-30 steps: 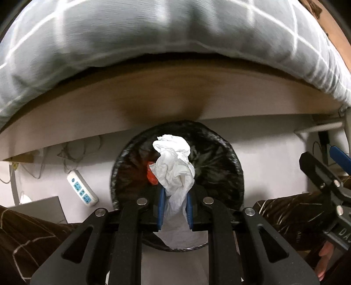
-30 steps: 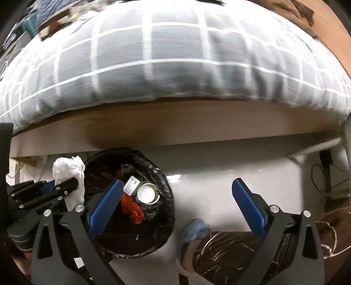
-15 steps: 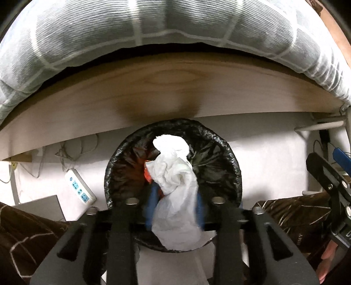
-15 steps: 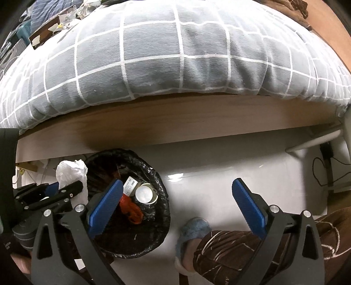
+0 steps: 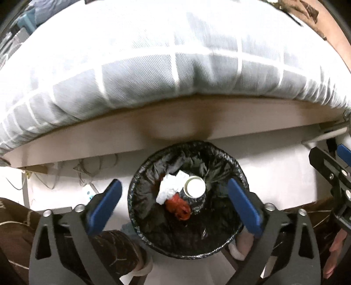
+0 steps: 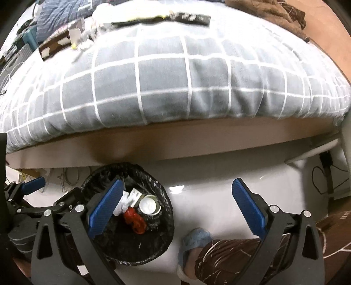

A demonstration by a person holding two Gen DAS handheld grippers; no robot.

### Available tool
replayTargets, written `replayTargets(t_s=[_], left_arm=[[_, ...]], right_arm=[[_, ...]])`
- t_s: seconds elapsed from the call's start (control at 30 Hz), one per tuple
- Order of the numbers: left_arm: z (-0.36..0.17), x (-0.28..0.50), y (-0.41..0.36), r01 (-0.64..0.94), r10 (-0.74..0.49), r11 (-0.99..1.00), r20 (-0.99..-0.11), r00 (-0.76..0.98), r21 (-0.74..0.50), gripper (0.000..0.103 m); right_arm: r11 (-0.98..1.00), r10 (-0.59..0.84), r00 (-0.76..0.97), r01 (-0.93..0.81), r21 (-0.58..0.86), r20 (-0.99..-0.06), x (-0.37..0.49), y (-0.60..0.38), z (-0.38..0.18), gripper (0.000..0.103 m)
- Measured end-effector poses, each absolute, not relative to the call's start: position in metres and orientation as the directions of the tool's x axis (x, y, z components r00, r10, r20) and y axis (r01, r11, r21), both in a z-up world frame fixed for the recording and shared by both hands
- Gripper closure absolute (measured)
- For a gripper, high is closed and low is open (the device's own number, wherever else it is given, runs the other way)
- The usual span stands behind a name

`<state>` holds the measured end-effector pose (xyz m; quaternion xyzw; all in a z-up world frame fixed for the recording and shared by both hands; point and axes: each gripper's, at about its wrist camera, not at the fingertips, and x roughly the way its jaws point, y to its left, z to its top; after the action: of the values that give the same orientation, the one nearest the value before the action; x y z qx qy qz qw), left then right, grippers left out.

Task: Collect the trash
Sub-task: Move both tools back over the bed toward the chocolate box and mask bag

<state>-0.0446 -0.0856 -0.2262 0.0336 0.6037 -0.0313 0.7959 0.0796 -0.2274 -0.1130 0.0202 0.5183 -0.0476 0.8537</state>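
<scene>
A round bin with a black liner (image 5: 221, 157) stands on the white floor below the bed. Inside lie a crumpled white tissue (image 5: 169, 189), a red wrapper (image 5: 178, 208) and a round white-lidded can (image 5: 194, 187). My left gripper (image 5: 175, 206) is open and empty, straight above the bin. My right gripper (image 6: 178, 206) is open and empty, to the right of the bin (image 6: 162, 236); its left finger overlaps the bin's rim. The tissue (image 6: 122, 203), the red wrapper (image 6: 135, 220) and the can (image 6: 149, 205) show there too.
A bed with a grey checked duvet (image 6: 164, 76) and a wooden side board (image 6: 175, 144) overhangs the bin. More litter (image 6: 153, 16) lies on the bed's far side. A power strip (image 5: 90, 193) and cables lie left of the bin. The person's slippered foot (image 6: 196, 239) stands beside it.
My left gripper opened and let go of the white tissue, which dropped into the bin. Both grippers rose, and the bed top came into view.
</scene>
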Motion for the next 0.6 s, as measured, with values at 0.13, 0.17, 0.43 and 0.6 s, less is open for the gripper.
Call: replayTargets(t_s=[0.13,0.17,0.43,0.6], left_arm=[[-0.207,-0.046,-0.080,0.077,-0.031,0.997,-0.950,0.310,-0.007,0.006],[-0.202,-0.046,-0.078,0.074,-0.040,0.997,-0.946,0.321,-0.018,0.006],[-0.145,-0.044,-0.070,0.048,-0.042,0.999,-0.886,0.461,-0.022,0.006],[-0.122,-0.037,-0.071,0.068,-0.054,0.997,-0.862,0.504,-0.022,0.006]], right_arm=[[0.994,-0.066,0.506,0.107,-0.014,-0.860,0.077,-0.230,-0.095,0.007],[0.994,-0.066,0.517,0.109,-0.011,-0.853,0.076,-0.231,-0.089,0.008],[0.995,-0.076,0.603,0.103,-0.016,-0.795,0.068,-0.233,-0.050,0.008],[0.994,-0.086,0.644,0.104,-0.024,-0.760,0.069,-0.235,-0.026,0.008]])
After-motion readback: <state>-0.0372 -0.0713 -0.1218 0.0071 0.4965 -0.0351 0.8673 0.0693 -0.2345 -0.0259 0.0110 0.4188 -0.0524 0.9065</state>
